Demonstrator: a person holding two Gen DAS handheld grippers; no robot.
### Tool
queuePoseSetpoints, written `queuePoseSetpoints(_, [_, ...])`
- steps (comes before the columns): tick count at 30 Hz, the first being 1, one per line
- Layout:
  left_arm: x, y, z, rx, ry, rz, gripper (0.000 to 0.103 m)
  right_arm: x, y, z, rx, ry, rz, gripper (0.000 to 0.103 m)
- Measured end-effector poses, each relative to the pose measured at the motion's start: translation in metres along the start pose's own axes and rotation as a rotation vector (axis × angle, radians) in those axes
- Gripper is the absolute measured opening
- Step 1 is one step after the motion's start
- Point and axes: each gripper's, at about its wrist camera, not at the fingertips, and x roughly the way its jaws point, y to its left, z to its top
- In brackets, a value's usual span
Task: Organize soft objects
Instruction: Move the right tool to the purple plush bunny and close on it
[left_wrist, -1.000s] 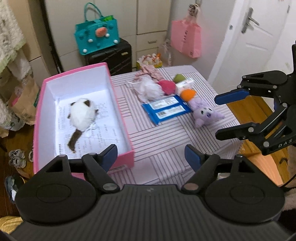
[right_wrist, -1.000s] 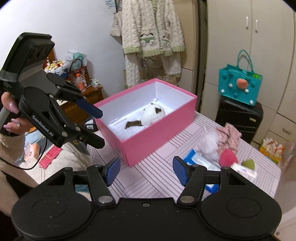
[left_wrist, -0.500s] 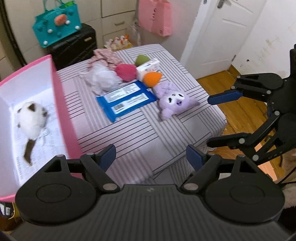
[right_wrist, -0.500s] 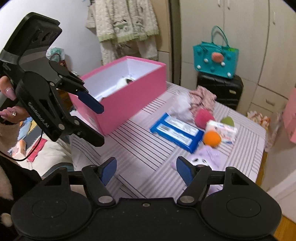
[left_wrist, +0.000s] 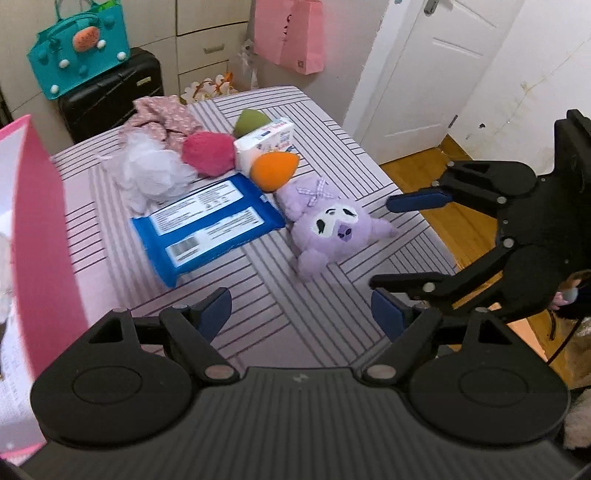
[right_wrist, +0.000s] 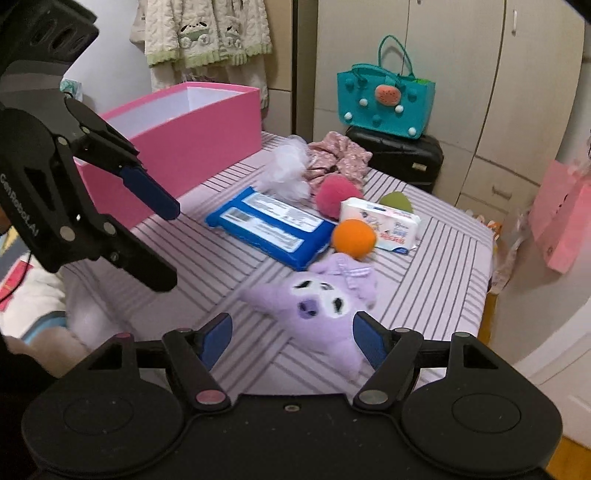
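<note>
A purple plush toy (left_wrist: 332, 229) lies on the striped table near its right edge. In the right wrist view the plush (right_wrist: 317, 306) sits just ahead of my right gripper (right_wrist: 291, 334), partly between the open fingers, with no pad pressing it. My left gripper (left_wrist: 301, 314) is open and empty above the table's front. Behind lie a blue wipes pack (left_wrist: 207, 229), an orange sponge (left_wrist: 273, 168), a pink puff (left_wrist: 208, 153), a white mesh pouf (left_wrist: 151, 173), a green sponge (left_wrist: 251, 122), a white tissue pack (left_wrist: 264, 142) and a floral cloth (left_wrist: 162, 118). The pink box (right_wrist: 184, 136) stands at the left.
A black suitcase (right_wrist: 399, 151) with a teal bag (right_wrist: 384, 99) on it stands behind the table. A pink bag (left_wrist: 291, 33) hangs by the white door (left_wrist: 436, 66). The table's right edge drops to wooden floor (left_wrist: 417, 173). A knitted garment (right_wrist: 207, 33) hangs behind the box.
Both grippers have come down and swung toward the table's right part. The purple plush is now close in front of the right gripper. The pink box has slid to the left view's edge.
</note>
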Motion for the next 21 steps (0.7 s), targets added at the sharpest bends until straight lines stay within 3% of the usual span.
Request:
queuePoseSetpoints(11, [0.047,-0.003,0.008,-0.005,-0.094,-0.023,0.081,0.033,-0.016,-0.022,-0.068,-0.038,-0.019,0.077])
queuePoseSetpoints(17, [0.069,0.001,0.006,-0.051,-0.149,-0.026,0.079,0.039,-0.020,-0.026,-0.059,-0.056,0.034,0.077])
queuePoseSetpoints(21, [0.080,-0.001,0.004,-0.067,-0.161,-0.031,0.065,0.041,-0.024,-0.029,-0.024,-0.075,0.063,0.077])
